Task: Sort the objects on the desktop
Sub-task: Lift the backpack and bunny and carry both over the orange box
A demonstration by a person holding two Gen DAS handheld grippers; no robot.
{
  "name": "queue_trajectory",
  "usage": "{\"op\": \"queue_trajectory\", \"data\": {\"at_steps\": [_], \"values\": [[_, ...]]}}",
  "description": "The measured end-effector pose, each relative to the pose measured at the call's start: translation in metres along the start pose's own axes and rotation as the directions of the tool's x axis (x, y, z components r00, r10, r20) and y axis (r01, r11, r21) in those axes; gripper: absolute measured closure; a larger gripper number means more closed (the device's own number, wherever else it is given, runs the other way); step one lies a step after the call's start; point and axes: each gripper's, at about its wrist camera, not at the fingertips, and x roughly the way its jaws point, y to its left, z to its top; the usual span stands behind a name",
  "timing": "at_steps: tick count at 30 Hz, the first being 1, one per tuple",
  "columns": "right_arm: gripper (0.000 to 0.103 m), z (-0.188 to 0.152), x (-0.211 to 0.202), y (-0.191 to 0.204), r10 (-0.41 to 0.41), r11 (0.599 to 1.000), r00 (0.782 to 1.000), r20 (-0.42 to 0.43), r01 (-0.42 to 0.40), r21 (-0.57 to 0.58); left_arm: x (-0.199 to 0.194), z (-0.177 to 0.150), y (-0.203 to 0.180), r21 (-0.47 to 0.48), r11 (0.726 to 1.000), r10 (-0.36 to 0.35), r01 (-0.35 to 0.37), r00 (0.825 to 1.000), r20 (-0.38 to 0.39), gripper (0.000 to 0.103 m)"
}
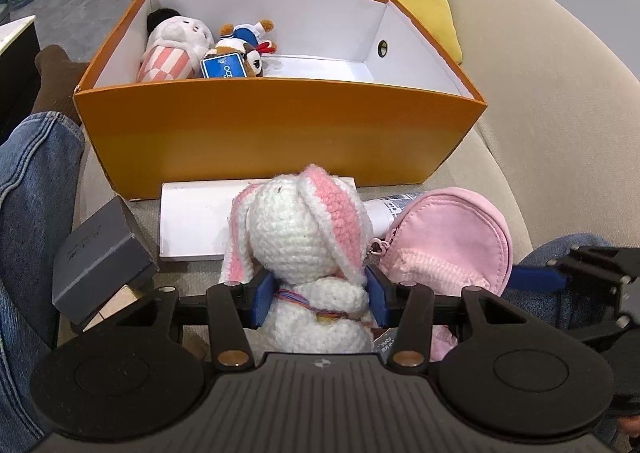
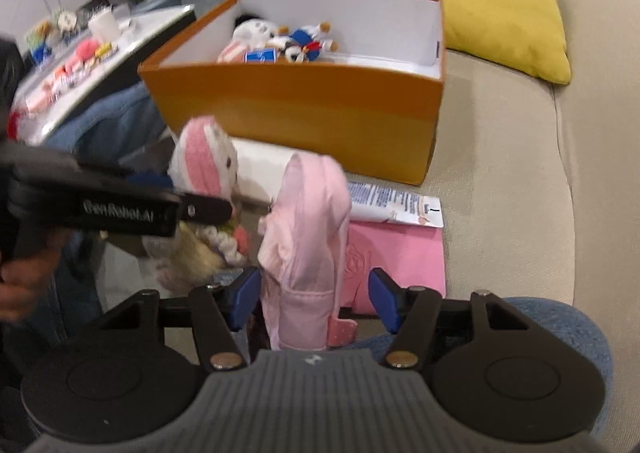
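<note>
While the right-wrist view is blurred, the left gripper (image 1: 319, 299) clearly clamps the crochet bunny (image 1: 308, 237) at its neck; the bunny's lower body is hidden behind the gripper. Right gripper (image 2: 314, 299) stands released, its right pad clear of the pink pouch (image 2: 308, 237) between its jaws. One orange box (image 1: 256, 133) sits far, three plush toys packed far left, right half free. One gray box (image 1: 102, 253) near left, partly cut off.
</note>
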Motion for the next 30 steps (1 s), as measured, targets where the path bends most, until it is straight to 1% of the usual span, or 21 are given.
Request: {"op": "queue_trajectory", "data": {"at_steps": [1,2,3,5,8,11,14,16,21,25,30], "values": [[0.047,-0.001,0.003,0.002,-0.013,1.0,1.0,-0.001,0.013,-0.016,0.0,0.0,0.001,-0.003,1.0,0.0,0.0,1.0,0.002,0.048],[0.05,-0.003,0.004,0.003,-0.022,0.999,1.0,0.008,0.022,-0.026,-0.001,0.0,0.001,-0.005,1.0,0.0,0.0,1.0,0.005,0.048],[0.062,-0.004,0.005,0.003,-0.024,0.999,0.999,0.021,0.025,-0.028,-0.001,0.0,0.001,-0.007,1.0,0.001,-0.001,1.0,0.009,0.048],[0.066,-0.002,0.007,0.0,-0.003,1.0,0.999,0.045,0.003,0.002,-0.003,0.001,0.0,-0.008,1.0,0.008,-0.008,1.0,0.018,0.048],[0.071,0.007,0.007,-0.005,0.044,0.997,0.994,0.1,-0.051,0.065,-0.011,0.003,0.002,-0.011,1.0,0.017,-0.017,0.999,0.036,0.048],[0.073,0.015,0.012,-0.003,0.07,0.993,0.988,0.137,-0.082,0.08,-0.022,0.005,0.004,-0.014,0.999,0.029,-0.028,0.998,0.056,0.048],[0.076,0.019,0.008,0.0,0.067,0.993,0.987,0.149,-0.08,0.085,-0.038,0.009,0.006,-0.006,0.999,0.034,-0.034,0.996,0.081,0.048],[0.076,0.02,-0.004,0.0,0.067,0.993,0.984,0.167,-0.081,0.08,-0.049,0.013,0.006,0.005,0.999,0.031,-0.032,0.995,0.1,0.048],[0.077,0.03,-0.039,-0.007,0.049,0.995,0.974,0.219,-0.068,0.076,-0.078,0.032,-0.003,0.072,0.997,-0.02,0.01,0.992,0.128,0.048],[0.077,0.048,-0.071,-0.019,0.063,0.993,0.962,0.265,-0.088,0.084,-0.1,0.058,-0.013,0.136,0.99,-0.047,0.028,0.989,0.138,0.048],[0.077,0.084,-0.096,-0.034,0.076,0.99,0.944,0.321,-0.109,0.085,-0.119,0.104,-0.017,0.17,0.984,-0.086,0.058,0.983,0.164,0.048]]}}
